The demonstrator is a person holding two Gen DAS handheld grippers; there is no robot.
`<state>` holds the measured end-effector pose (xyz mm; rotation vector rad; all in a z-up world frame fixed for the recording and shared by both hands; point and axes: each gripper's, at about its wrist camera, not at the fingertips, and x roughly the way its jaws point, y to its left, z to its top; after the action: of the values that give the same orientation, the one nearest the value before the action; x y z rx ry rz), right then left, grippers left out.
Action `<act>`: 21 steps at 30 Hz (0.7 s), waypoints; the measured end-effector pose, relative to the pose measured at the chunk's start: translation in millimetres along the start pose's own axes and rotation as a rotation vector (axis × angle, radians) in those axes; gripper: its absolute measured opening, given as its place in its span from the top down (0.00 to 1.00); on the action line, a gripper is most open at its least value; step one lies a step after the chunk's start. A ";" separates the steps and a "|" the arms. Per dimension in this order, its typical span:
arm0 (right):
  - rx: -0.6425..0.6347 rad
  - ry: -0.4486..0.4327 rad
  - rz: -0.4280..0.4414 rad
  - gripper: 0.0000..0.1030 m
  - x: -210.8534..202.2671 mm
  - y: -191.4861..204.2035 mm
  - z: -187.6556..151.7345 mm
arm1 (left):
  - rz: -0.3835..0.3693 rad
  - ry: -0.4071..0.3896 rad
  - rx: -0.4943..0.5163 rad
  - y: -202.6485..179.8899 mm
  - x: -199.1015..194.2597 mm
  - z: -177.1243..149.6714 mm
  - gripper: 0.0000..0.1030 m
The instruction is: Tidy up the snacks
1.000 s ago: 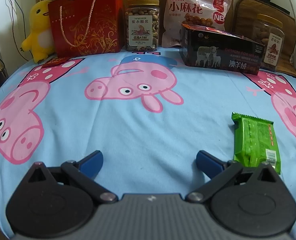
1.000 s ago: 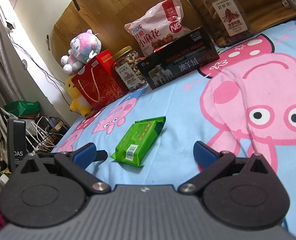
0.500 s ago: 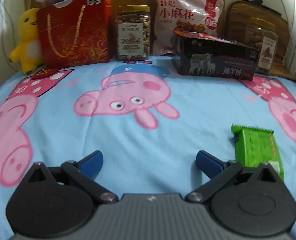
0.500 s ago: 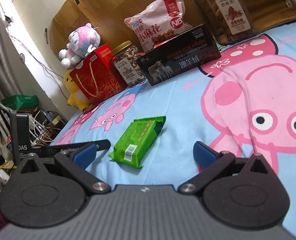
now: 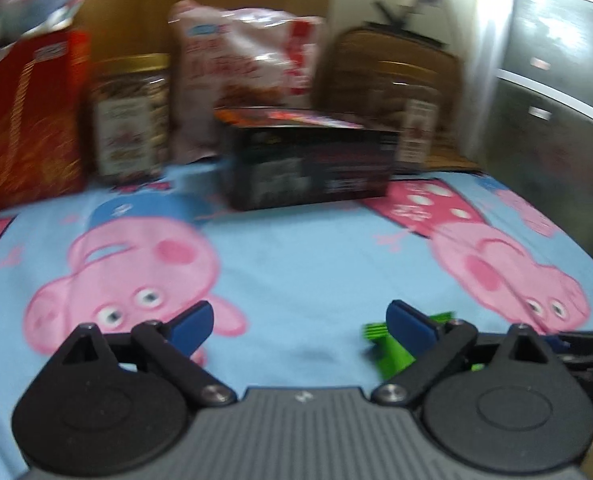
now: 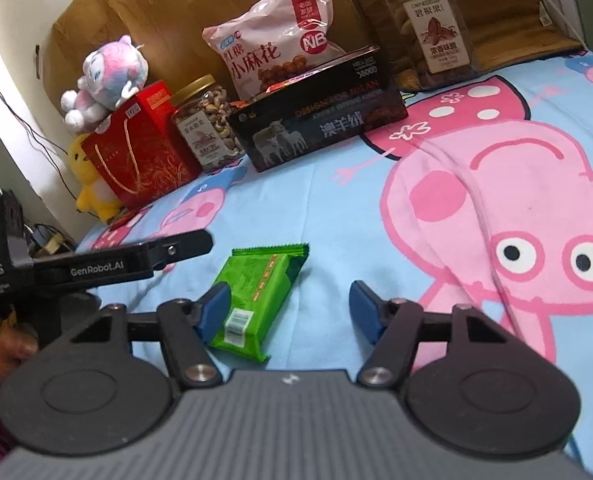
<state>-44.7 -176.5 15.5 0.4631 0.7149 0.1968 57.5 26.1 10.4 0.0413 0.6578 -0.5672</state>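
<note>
The right tongs (image 6: 286, 306) are seen low in the middle of the right wrist view, and their jaws have just been closing. The near end of a green snack packet (image 6: 258, 298) lies between the two blue pads. The left pad (image 6: 213, 312) is just beside the packet's edge; whether it touches cannot be told. The right pad (image 6: 366, 314) stands clearly apart from the packet, so the packet is not clamped. The packet lies flat on the bed sheet (image 6: 336, 220), which is light blue with pink cartoon pigs, a little left of the centre of the frame.

The left tongs (image 5: 298, 326) are seen at the bottom of the left wrist view, which is blurred. Their jaws have just been closing a little, but they stand wide apart and only the sheet is seen between them. In the right wrist view, the left tongs appear at the left edge, near the packet.

At the top of the right wrist frame a row of things is seen by the wooden headboard (image 6: 184, 4): a red gift box (image 6: 144, 148) with a plush toy (image 6: 104, 76) on it, a jar of nuts (image 6: 208, 124), a pink snack bag (image 6: 280, 52), a black box (image 6: 320, 108) and a second jar (image 6: 426, 28).
</note>
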 end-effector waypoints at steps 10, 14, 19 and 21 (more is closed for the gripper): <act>-0.082 0.003 -0.038 0.36 5.2 8.4 3.7 | -0.245 0.078 -0.010 0.0 1.3 -1.7 0.29; -0.139 0.027 -0.010 0.35 13.6 17.4 -1.8 | -0.265 0.101 -0.057 7.2 -5.9 -4.8 0.36; -0.206 0.014 -0.004 0.35 11.4 20.9 -7.7 | -0.302 0.158 -0.118 10.3 -3.4 -11.1 0.43; -0.208 0.014 0.005 0.35 9.5 18.7 -8.1 | -0.284 0.158 -0.111 5.7 -4.0 -10.9 0.43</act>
<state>-43.4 -154.1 13.4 0.2656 0.6990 0.2758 51.7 35.2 3.2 -0.1141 0.8557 -0.8050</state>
